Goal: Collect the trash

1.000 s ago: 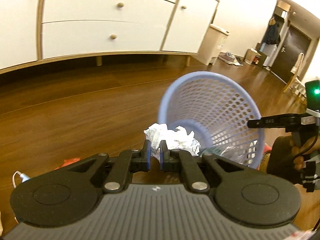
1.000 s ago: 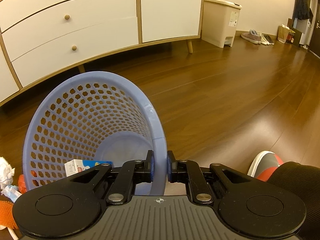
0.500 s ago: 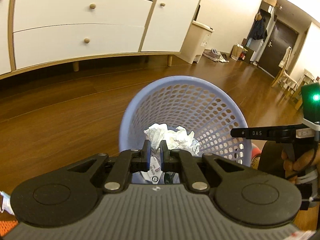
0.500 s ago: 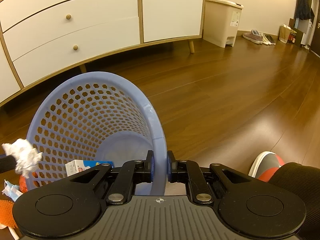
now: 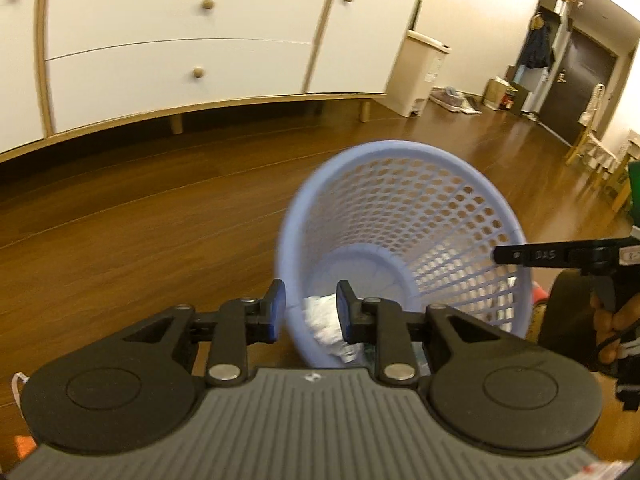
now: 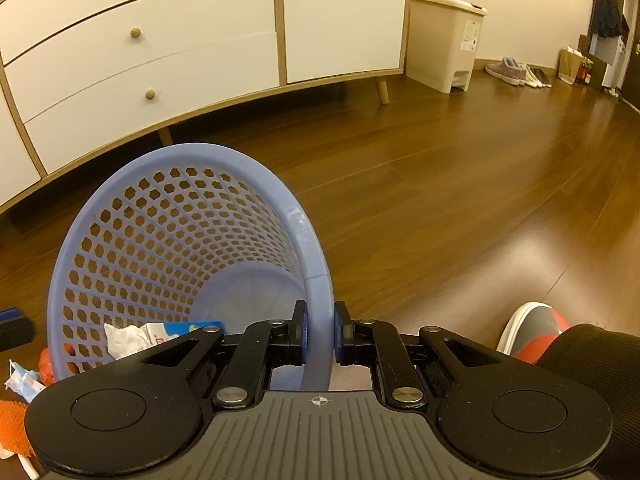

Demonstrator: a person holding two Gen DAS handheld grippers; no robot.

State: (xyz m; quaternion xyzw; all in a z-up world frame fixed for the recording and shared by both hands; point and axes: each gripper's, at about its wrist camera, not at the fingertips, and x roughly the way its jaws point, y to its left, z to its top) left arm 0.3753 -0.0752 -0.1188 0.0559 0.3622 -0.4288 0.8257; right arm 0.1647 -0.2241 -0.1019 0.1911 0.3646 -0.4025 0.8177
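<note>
Your floor [image 6: 460, 184] is dark glossy wood plank, and a white sideboard [image 6: 168, 52] with round wooden knobs and a pale wood frame stands on short legs behind it, with a beige pedal bin [image 6: 448, 40] just past its far end.

The basket [image 6: 188, 248] is a pale blue plastic one with a solid rim and base and a wall of small hexagonal holes, and it is tipped so its mouth faces you. Your right hand-held gripper [image 6: 319, 334] is clamped on the basket's rim, with one blue pad inside and one outside the wall. From the left wrist view you can see that same gripper reaching in from the right edge, with your hand [image 5: 612, 328] on its grip.

Your left hand-held gripper [image 5: 310, 312] is partly open and empty, with its pads straddling the near rim without touching it.

Inside the basket, low against the wall, lie a crumpled white paper wad [image 6: 124, 338] and a small white and blue carton [image 6: 180, 330] just beside it. On the floor to the left of the basket you have an orange mesh piece [image 6: 14, 424] and a small pale blue and white wrapper [image 6: 22, 378], with something orange-red [image 6: 46, 366] close against the basket's outside.
</note>
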